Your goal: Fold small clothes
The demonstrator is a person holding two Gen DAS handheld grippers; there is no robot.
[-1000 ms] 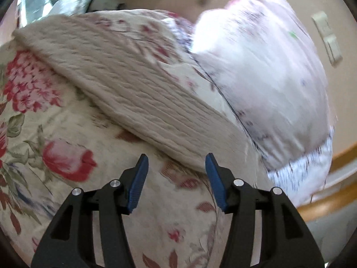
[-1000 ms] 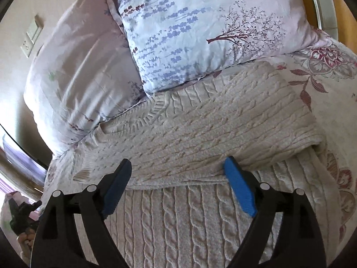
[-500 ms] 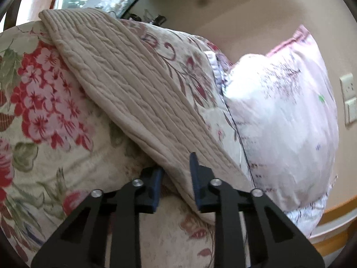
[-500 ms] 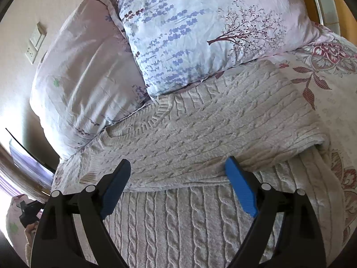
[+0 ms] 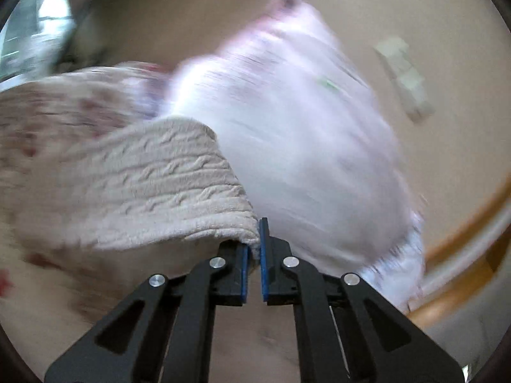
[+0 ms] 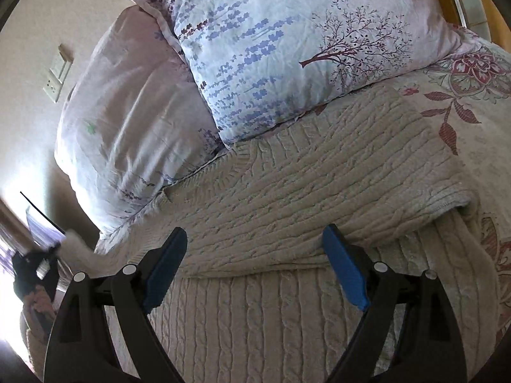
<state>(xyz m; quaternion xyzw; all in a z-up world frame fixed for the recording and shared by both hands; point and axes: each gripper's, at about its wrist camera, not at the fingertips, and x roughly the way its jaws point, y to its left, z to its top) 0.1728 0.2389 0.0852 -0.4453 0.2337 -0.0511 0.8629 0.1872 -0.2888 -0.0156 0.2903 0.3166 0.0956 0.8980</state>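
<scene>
Left wrist view, blurred. The left tool (image 5: 254, 249) has its blue pads pressed together on an edge of the cream cable-knit sweater (image 5: 153, 191); its jaws have just been closing, and the knit fabric is pinched between them. From the pinch the sweater spreads away to the left of the frame, raised off the floral bed cover (image 5: 38, 121) that shows behind and below it. A pale lilac pillow (image 5: 303, 146) stands to the right of the sweater, near the head edge of the bed, with a beige wall and a wall switch plate (image 5: 402, 76) beyond. A strip of wooden bed frame (image 5: 463, 223) curves along the right side.

Right wrist view, sharp. The right tool (image 6: 255, 268) has its jaws spread wide, with nothing between the pads; it hangs over the sweater (image 6: 303, 191), which lies on the bed with an upper layer folded across a lower one. The sweater's far edge touches the foot of two pillows at the head of the bed: the lilac pillow (image 6: 127, 121) to the left and a tree-print pillow (image 6: 303, 38) leaning over it to the right. The floral bed cover (image 6: 463, 105) shows along the right edge of the bed. At the far left the other tool (image 6: 35, 271) appears small and blurred, with light fabric at its tip.
</scene>
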